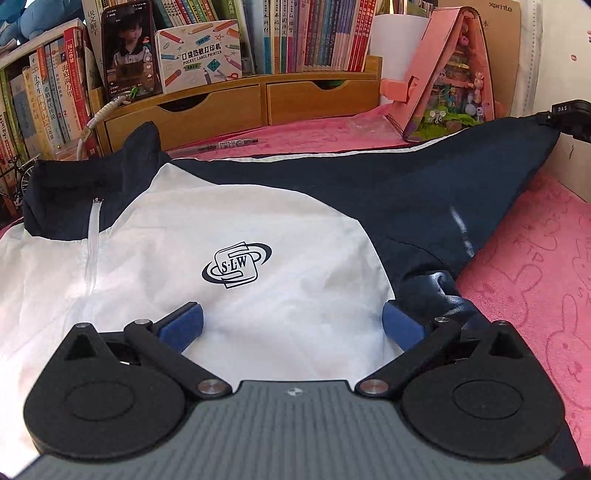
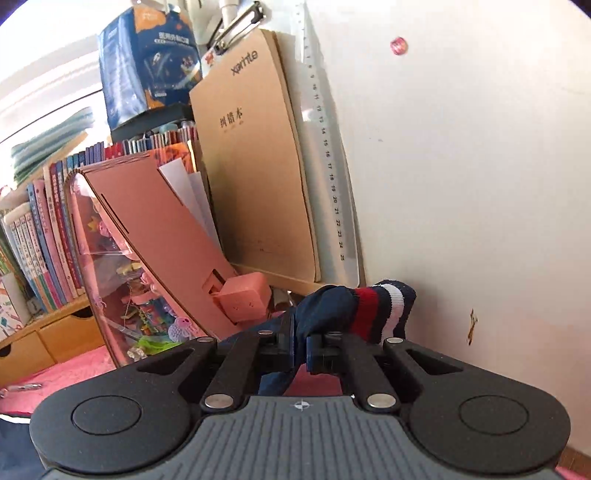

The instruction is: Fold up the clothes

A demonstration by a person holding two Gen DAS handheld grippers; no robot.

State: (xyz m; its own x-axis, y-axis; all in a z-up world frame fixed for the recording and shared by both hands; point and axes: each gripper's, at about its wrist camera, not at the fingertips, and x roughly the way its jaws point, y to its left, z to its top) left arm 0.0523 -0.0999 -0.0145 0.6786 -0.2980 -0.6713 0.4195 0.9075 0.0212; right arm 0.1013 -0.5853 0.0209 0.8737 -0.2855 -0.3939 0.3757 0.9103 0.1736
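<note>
Lying front-up on the pink towel (image 1: 535, 266) over the bench, the white and navy jacket (image 1: 221, 236) had one navy sleeve (image 1: 424, 195) stretched toward the far right. The left tongs (image 1: 291, 321) hovered with jaws wide apart over the white chest panel, gripping nothing. The right tongs (image 2: 301, 345) were clamped on the sleeve's striped cuff (image 2: 376, 310) near the wall (image 2: 480, 166).

A white and navy jacket (image 1: 236, 236) lies spread on a pink towel (image 1: 535, 280) covering the surface. The left tool (image 1: 291, 325) hangs over its white chest, blue pads (image 1: 184, 321) wide apart. The navy sleeve (image 1: 424, 192) stretches right to the right tool (image 1: 572, 122). Books (image 1: 314, 33) line the back.
</note>
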